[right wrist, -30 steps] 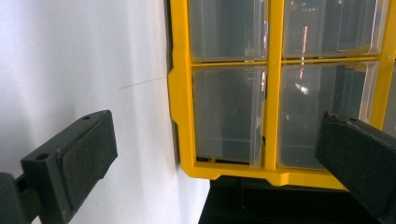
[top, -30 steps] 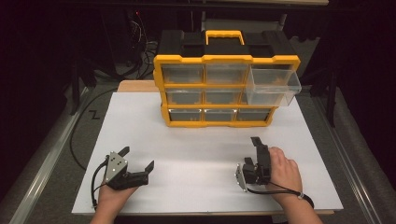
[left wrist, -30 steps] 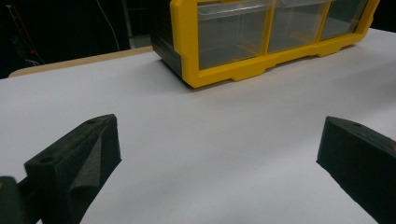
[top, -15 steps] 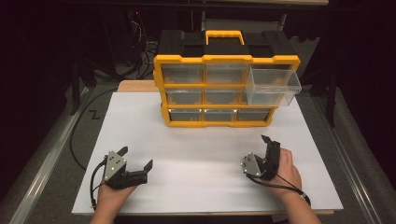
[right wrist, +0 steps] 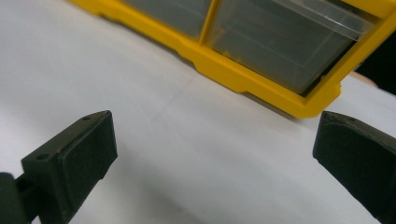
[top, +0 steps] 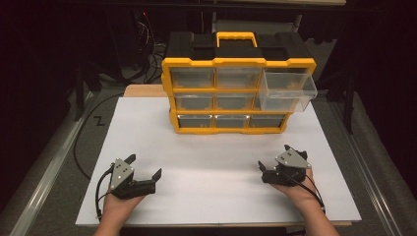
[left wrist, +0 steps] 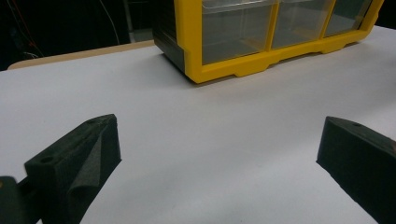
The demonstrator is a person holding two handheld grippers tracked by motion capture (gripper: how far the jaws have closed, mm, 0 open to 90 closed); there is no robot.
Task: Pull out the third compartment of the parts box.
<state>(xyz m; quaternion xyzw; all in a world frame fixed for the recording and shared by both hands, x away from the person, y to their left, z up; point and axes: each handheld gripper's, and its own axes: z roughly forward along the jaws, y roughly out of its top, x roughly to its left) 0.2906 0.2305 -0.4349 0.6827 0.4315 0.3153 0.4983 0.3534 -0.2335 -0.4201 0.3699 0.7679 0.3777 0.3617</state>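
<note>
A yellow and black drawer cabinet (top: pixel 231 93) with clear drawers stands at the back of the white table sheet (top: pixel 211 162). Its top right drawer (top: pixel 287 91) is pulled out; the others look pushed in. My left gripper (top: pixel 143 166) rests near the front left of the sheet, open, with nothing between its jaws. My right gripper (top: pixel 281 157) rests near the front right, also open and empty. The cabinet's lower corner (left wrist: pixel 196 70) shows ahead in the left gripper view, and its bottom row of drawers (right wrist: pixel 280 42) shows ahead in the right gripper view.
A wooden board edge (top: pixel 142 90) sticks out behind the sheet at the left. A black cable (top: pixel 81 142) curves over the grey surface to the left. Metal rails (top: pixel 44 177) run along both sides of the table.
The right gripper has swung rightward and turned, from the middle front of the sheet to the front right. The left gripper has hardly moved.
</note>
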